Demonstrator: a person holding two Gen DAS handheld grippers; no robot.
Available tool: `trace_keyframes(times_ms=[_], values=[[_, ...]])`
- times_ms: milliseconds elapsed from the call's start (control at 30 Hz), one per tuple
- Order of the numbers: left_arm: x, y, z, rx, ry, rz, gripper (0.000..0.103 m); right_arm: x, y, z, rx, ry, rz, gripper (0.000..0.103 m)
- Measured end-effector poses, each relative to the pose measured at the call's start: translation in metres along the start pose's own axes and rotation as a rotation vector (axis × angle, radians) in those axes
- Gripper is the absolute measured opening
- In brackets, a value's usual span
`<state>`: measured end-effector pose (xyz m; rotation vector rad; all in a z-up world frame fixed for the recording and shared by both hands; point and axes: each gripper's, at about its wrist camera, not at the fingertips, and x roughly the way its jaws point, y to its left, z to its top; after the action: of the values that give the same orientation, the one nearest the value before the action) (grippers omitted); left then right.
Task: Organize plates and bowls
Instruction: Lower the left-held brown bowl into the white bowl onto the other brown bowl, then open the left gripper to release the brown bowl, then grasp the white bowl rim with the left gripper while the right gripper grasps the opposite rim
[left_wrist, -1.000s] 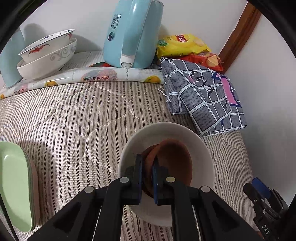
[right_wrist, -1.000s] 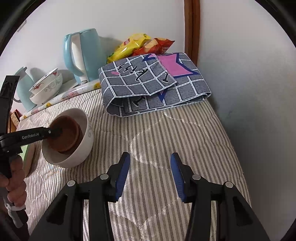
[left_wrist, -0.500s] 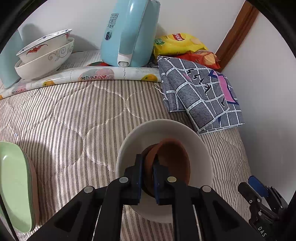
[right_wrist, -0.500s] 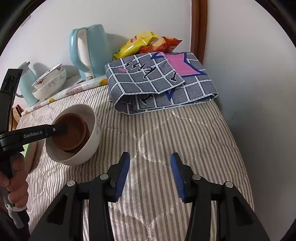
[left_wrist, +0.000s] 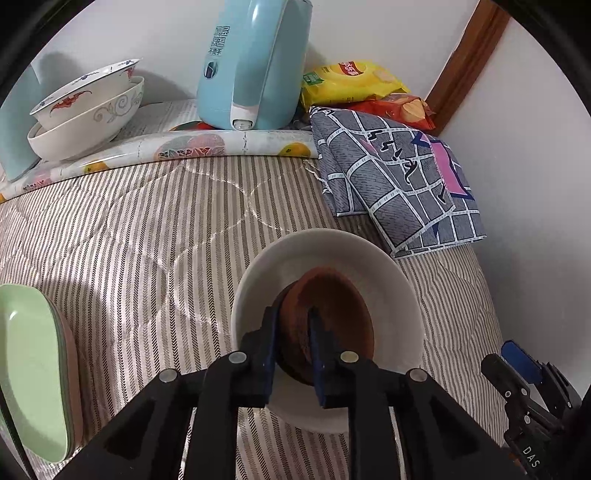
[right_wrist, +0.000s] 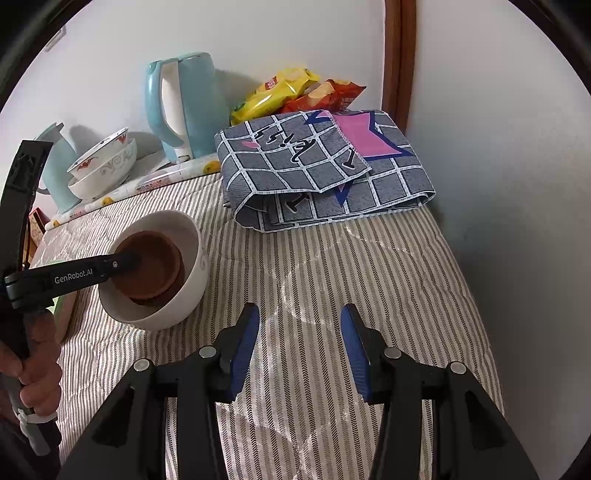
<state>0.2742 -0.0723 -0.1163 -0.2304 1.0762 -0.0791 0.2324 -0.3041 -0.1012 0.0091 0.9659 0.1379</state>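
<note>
1. Status: your left gripper (left_wrist: 291, 332) sits inside the large white ceramic bowl (left_wrist: 332, 251) on the striped quilted bed cover (left_wrist: 147, 229), its blue pads either side of the near wall of the small round brown bowl (left_wrist: 332, 306) nested there. The jaws have just been opening; the brown rim is between them, and the gap looks wider than the wall. The view is too oblique to say whether either pad touches it, so treat the grip as released rather than firm.
2. The brown bowl appears to lean on another brown bowl under it, tilted toward the handle side. Judged step: letting go after nesting.
3. Open a little further before you lift, so neither pad drags the rim.
4. Withdraw along the finger line, up and back, not sideways; a sideways pull could tip the white bowl on the soft cover.
5. Your right gripper (right_wrist: 299, 350) hangs over bare cover, jaws apart and empty, near the white bowl. Keep it clear, or use it to steady the white rim if the stack rocks.
6. Other candidates for sorting, likely: the green plates (left_wrist: 26, 369) stacked at the left edge, and two patterned white bowls (left_wrist: 85, 110) nested beside the pale blue electric kettle (left_wrist: 251, 62).
</note>
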Motion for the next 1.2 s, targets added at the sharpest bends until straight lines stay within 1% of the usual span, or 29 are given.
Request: trace_keyframes(times_ms=[367, 467, 500, 533, 567, 767, 833, 1000, 1200], values=[[-0.003, -0.003, -0.004, 0.012, 0.024, 0.003, 0.018, -0.005, 0.003, -0.002, -0.009, -0.005, -0.001, 0.046], [-0.006, -0.005, -0.004, 0.021, 0.013, -0.010, 0.025, -0.007, 0.005, -0.001, -0.012, -0.012, 0.002, 0.048], [-0.008, -0.006, -0.005, 0.026, 0.007, -0.005, 0.029, -0.008, 0.007, -0.001, -0.013, -0.014, 0.002, 0.049], [-0.010, -0.006, -0.005, 0.028, 0.001, 0.007, 0.036, -0.008, 0.008, -0.001, -0.014, -0.016, 0.002, 0.050], [-0.013, -0.006, -0.005, 0.030, -0.013, 0.015, 0.037, -0.009, 0.009, 0.000, -0.014, -0.018, 0.004, 0.050], [-0.027, 0.000, -0.004, 0.024, -0.036, -0.008, 0.037, -0.007, 0.020, 0.004, -0.025, -0.016, 0.034, 0.050], [-0.031, 0.003, -0.003, 0.021, -0.046, 0.012, 0.037, -0.005, 0.027, 0.007, -0.037, -0.015, 0.039, 0.050], [-0.041, 0.018, -0.001, 0.002, -0.070, 0.018, 0.037, 0.001, 0.042, 0.014, -0.058, -0.017, 0.047, 0.050], [-0.039, 0.031, -0.003, -0.005, -0.062, 0.033, 0.037, 0.012, 0.055, 0.022, -0.062, -0.007, 0.073, 0.050]])
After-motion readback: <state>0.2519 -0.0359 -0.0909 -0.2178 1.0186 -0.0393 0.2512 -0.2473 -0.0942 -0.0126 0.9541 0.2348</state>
